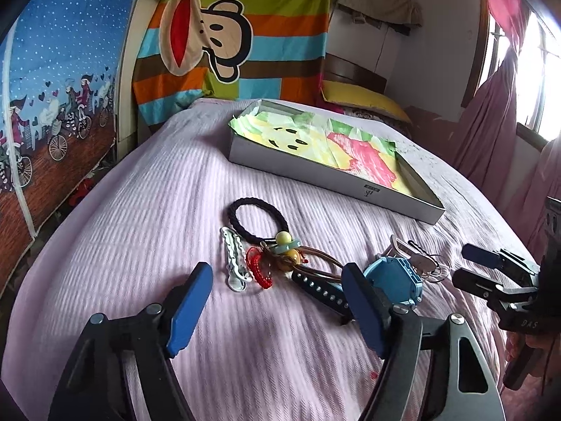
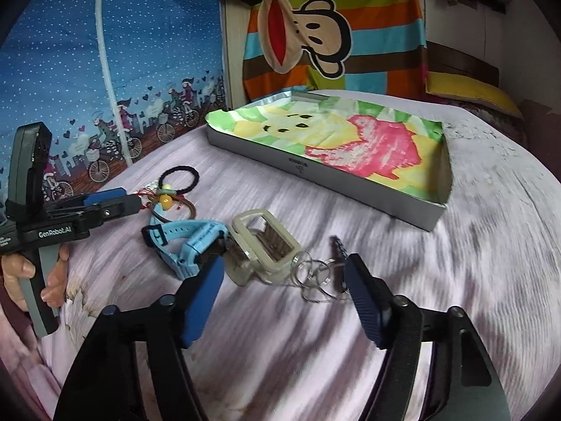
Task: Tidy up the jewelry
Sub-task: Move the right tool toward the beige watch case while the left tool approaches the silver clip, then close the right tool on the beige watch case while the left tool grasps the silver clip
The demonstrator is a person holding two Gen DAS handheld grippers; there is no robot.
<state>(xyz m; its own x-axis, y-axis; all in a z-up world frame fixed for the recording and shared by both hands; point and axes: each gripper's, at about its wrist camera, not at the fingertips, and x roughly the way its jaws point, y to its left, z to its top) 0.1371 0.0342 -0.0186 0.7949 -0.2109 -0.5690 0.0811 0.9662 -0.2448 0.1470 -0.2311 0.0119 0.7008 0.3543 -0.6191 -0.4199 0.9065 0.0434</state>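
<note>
With both the left gripper [image 1: 277, 307] and the right gripper [image 2: 285, 300] released and holding nothing, the light blue plastic watch [image 2: 189, 245] lies on the pink bed cover [image 2: 455, 263], probably light, stiff at its case and soft at the strap, so the case seems the best hold.

Jewelry pile [image 1: 280, 256] on bed, near open lined box [image 1: 329, 161]

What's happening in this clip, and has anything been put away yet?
A person holds a gripper in each hand over a bed with small accessories piled on it. Both the left gripper and right gripper are open and hold nothing. The black hair tie, white hair clip, blue watch and key ring lie on the cover. The shallow box behind them, lined with printed paper, holds none of them.
</note>
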